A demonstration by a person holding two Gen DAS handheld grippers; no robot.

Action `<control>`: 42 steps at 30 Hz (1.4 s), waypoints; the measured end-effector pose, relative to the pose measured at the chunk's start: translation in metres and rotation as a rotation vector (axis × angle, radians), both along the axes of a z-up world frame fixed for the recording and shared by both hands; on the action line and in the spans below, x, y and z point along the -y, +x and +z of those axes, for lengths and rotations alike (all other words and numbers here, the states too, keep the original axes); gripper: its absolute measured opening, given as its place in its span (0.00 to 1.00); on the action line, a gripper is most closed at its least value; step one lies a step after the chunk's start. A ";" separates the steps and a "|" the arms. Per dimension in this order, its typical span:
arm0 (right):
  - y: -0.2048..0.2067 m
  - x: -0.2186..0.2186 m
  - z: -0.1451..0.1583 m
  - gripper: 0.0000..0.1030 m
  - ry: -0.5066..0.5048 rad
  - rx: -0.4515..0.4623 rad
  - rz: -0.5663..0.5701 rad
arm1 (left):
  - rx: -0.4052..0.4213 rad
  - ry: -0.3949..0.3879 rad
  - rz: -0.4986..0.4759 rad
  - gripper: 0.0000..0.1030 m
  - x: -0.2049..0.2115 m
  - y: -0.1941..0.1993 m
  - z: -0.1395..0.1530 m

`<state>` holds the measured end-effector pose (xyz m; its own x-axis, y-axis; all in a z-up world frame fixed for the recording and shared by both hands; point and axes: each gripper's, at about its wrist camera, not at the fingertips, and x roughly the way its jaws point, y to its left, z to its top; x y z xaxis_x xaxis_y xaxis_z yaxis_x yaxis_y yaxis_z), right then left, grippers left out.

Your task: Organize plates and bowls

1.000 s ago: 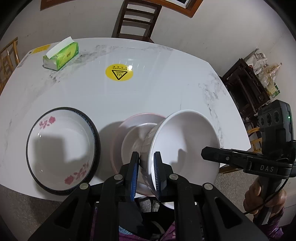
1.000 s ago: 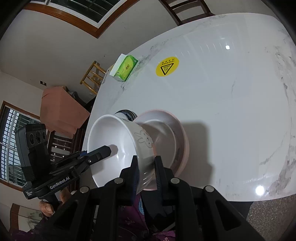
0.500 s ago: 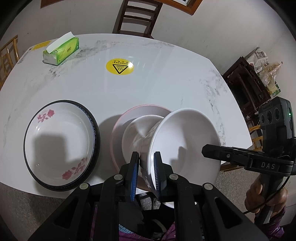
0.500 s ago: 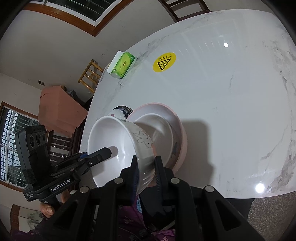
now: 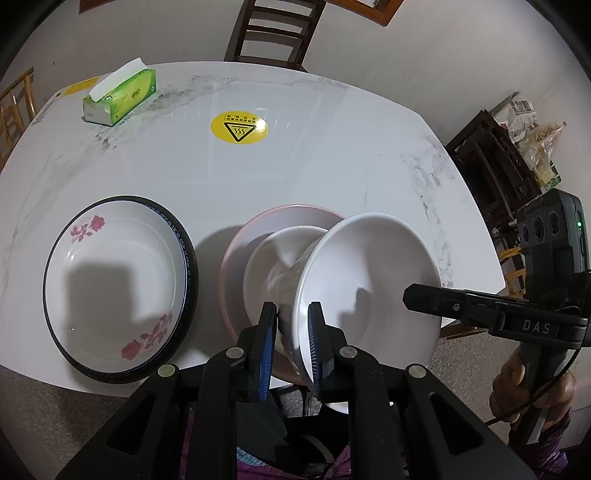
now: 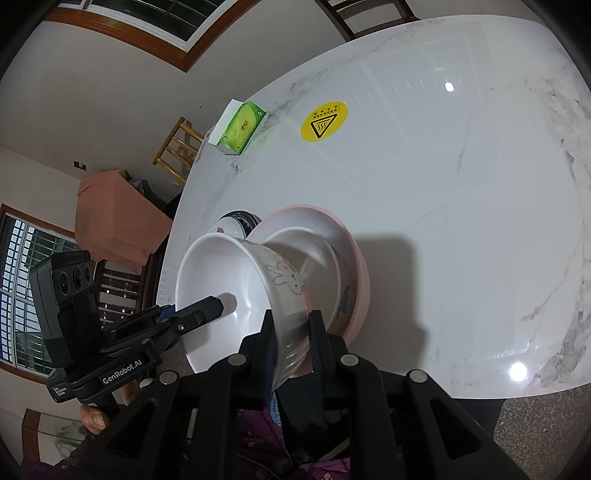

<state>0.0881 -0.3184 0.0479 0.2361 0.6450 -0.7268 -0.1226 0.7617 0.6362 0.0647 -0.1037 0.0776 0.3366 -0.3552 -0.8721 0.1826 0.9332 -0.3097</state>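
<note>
Left gripper and right gripper each pinch opposite rim walls of the white rabbit-print bowl, held tilted with its foot nested in the pink bowl near the table's front edge. Judged step: seating the bowl into the pink one. Best levelled first, lowered evenly by both hands, released only once it sits flat; uneven release could tip it. Rose-pattern plate sits just beside, apart. White marble table is glossy, with yellow hot-surface sticker, green tissue box; wooden chair beyond.
</note>
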 end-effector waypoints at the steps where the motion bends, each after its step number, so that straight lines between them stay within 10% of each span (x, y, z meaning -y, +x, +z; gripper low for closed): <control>1: 0.001 0.000 0.000 0.17 0.000 -0.001 0.000 | 0.000 0.000 0.001 0.13 0.001 0.000 0.000; 42: 0.016 -0.010 -0.017 0.19 -0.101 -0.010 0.020 | -0.041 -0.001 0.032 0.13 -0.005 0.019 -0.019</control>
